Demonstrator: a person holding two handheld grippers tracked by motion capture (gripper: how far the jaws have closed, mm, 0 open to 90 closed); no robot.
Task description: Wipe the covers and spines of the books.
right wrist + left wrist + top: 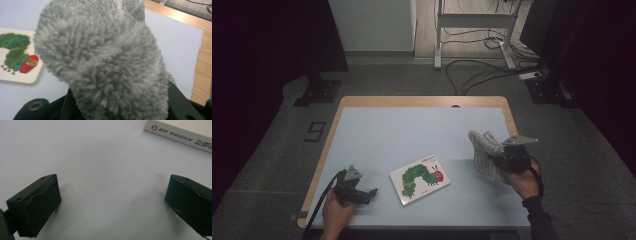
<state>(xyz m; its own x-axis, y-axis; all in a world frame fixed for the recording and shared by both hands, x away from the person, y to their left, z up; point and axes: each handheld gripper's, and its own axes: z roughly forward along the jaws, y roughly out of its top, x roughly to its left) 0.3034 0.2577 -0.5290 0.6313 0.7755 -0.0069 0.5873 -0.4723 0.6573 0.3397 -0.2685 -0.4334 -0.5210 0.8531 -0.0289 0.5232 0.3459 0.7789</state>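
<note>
High view, held item: we see right fingers (492,156) clenched on grey sock (484,152).
Position: right of book (419,179), right hand nearer.
Left fingers (368,192): released.

The desk (412,130) is pale blue with a light wooden rim. On it, the book (419,178) has a white cover bearing a green caterpillar with a red head. Right of the book, a fluffy grey sock (483,151) sits in the black right claw (498,158). Left of the book, the left claw (371,192) is black too.
</note>
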